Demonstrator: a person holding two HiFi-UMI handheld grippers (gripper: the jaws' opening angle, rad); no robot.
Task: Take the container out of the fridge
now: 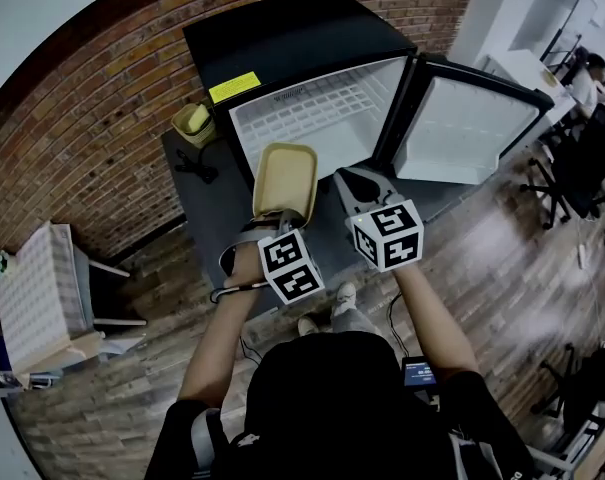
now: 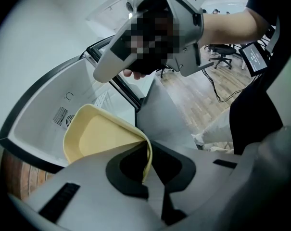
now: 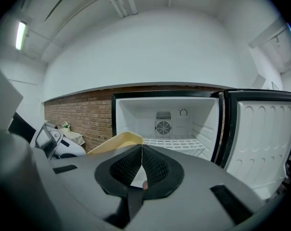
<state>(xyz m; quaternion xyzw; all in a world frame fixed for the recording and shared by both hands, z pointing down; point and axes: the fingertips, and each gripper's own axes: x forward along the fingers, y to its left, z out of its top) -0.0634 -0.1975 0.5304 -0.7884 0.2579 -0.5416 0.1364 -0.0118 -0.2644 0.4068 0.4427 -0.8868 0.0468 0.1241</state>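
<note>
Since the container (image 1: 285, 178) is held out in front of the open fridge (image 1: 302, 33), the taking-out step is judged almost done. Its rim is pinched by the left gripper (image 1: 278, 214). The right gripper (image 1: 354, 180) is pressed together, with nothing in it. Next, a spot to set the container down is likely needed, and the door (image 1: 462, 128) could be pushed shut by the free right gripper.

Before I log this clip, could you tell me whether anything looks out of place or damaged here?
Nothing looks spilled or damaged. Two things stand out mildly: the fridge door stands wide open, and the yellow container is outside the fridge, tilted and pinched only by one rim in the left gripper.
</note>
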